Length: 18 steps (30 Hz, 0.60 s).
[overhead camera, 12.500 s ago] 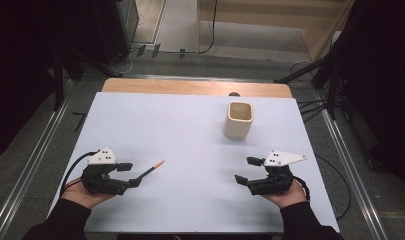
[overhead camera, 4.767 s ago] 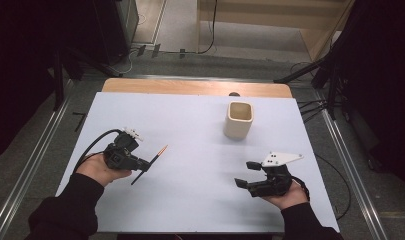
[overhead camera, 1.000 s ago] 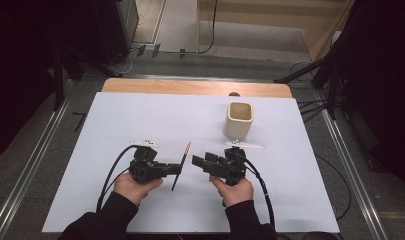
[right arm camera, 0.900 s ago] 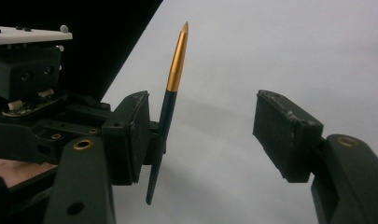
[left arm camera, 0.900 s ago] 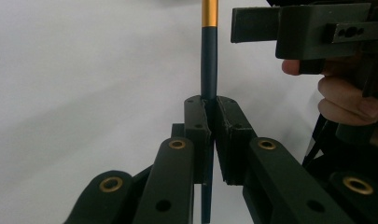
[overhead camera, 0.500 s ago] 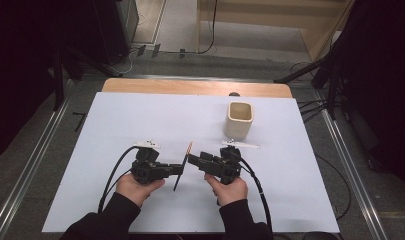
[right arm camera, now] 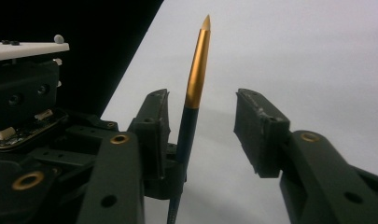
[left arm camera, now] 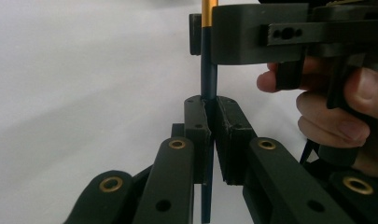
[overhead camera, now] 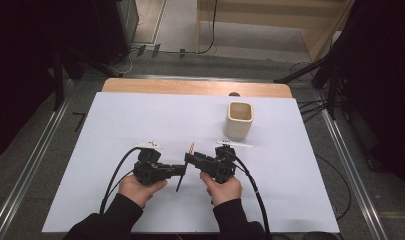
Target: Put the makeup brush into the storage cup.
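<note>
Both tongs have closed in toward mid-table since a second ago.
Left tongs (left arm camera: 209, 109) clamp the pen (right arm camera: 192, 100), its lower end cut off; right tongs (right arm camera: 203, 121) gape around it; cup (overhead camera: 239, 120) beyond.

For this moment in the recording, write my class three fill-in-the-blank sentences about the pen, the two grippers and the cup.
1. The pen is clamped by the ____ gripper.
2. The right gripper has its jaws ____ around the pen.
3. The pen's upper end is coloured ____.
4. The beige cup stands on the ____ sheet covering the table.

Missing words: left; open; gold; white
</note>
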Tool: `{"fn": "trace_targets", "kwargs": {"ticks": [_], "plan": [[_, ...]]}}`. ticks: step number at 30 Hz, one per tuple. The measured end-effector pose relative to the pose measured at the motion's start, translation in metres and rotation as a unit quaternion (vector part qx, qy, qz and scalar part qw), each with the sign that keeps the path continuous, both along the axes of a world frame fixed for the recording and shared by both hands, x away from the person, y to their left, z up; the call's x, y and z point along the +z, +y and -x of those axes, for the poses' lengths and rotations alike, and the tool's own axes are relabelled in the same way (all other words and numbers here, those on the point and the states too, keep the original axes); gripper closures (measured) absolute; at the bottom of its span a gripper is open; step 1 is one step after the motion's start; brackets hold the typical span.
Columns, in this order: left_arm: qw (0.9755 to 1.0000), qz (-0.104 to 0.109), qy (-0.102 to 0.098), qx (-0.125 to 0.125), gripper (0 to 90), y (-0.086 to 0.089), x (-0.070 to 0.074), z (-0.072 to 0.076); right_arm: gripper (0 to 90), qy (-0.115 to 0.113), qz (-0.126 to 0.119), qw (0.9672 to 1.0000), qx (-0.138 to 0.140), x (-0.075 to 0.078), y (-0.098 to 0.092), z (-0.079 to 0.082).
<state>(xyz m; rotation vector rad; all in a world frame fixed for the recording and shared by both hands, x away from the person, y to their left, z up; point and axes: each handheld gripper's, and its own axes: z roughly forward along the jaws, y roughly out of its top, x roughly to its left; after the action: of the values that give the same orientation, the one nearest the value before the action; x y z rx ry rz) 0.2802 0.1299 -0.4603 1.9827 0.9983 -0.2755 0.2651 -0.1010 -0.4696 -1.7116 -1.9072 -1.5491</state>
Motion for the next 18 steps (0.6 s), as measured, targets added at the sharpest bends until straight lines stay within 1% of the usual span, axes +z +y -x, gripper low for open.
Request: {"fn": "trace_targets", "kwargs": {"ticks": [5, 10, 14, 16, 18], "plan": [[1.0, 0.004, 0.002, 0.0, 84.4, -0.0015, -0.0016, 0.0011, 64.6, 0.0, -0.004, 1.0, 0.001, -0.0019, 0.0027, -0.0009], [1.0, 0.002, -0.001, 0.0, 84.4, -0.0055, -0.003, 0.0041, 70.1, -0.001, -0.012, 0.9999, -0.001, -0.0017, 0.0043, -0.0004], [1.0, 0.007, -0.001, 0.001, 84.4, -0.0064, -0.0037, 0.0045, 78.5, -0.005, -0.017, 0.9998, -0.003, -0.0011, 0.0036, -0.0004], [1.0, 0.007, 0.0, -0.001, 84.4, -0.0062, -0.004, 0.0045, 82.9, -0.001, -0.019, 0.9998, 0.001, -0.0014, 0.0032, -0.0007], [1.0, 0.007, 0.002, -0.001, 84.4, -0.0059, -0.0049, 0.0044, 83.3, 0.0, -0.019, 0.9998, 0.003, -0.0018, 0.0034, -0.0009]]}}
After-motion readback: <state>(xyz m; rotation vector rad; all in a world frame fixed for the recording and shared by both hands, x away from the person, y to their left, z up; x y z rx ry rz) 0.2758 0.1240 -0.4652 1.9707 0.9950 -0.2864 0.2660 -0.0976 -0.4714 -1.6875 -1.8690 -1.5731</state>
